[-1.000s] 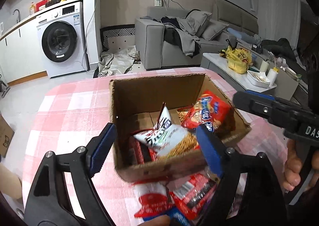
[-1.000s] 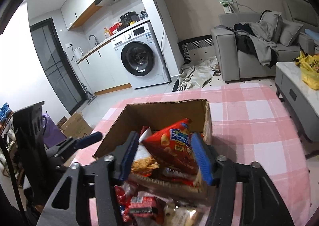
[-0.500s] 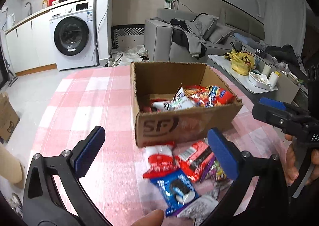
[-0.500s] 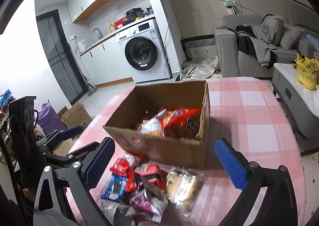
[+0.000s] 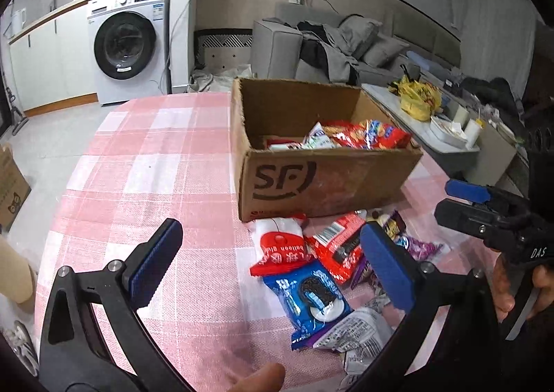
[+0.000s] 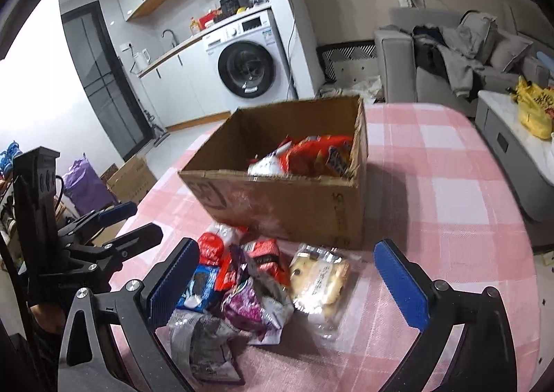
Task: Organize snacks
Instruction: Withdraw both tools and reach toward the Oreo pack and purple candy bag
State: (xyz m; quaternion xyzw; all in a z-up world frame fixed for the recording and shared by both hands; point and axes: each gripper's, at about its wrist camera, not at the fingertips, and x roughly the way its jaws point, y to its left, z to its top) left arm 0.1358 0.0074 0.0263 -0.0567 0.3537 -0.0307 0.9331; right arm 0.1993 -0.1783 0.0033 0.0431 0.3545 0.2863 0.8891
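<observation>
A brown cardboard box point(image 5: 325, 181) stands on the pink checked table; a red chip bag point(image 5: 367, 136) and a white bag lie inside. In front of it lies a loose pile: a red-and-white packet point(image 5: 278, 246), a blue cookie packet point(image 5: 308, 291), a red packet point(image 5: 339, 250), a purple packet point(image 6: 246, 309), a silver packet point(image 6: 200, 343) and a clear pastry packet point(image 6: 322, 281). My left gripper point(image 5: 270, 231) hangs open above the pile's left side, holding nothing. My right gripper point(image 6: 287, 248) is open over the pile, jaws wide and touching no packet.
The tablecloth point(image 5: 155, 156) stretches left of the box. A low white table point(image 6: 512, 136) with a yellow bag stands off the right edge. Washing machine point(image 5: 128, 46) and grey sofa point(image 5: 332, 46) are far behind. A fingertip point(image 5: 263, 374) shows at the bottom.
Both grippers were shut on snack bags over the box; their jaws opened, the bags now lie inside, and both grippers drew back and down toward the pile in front.
</observation>
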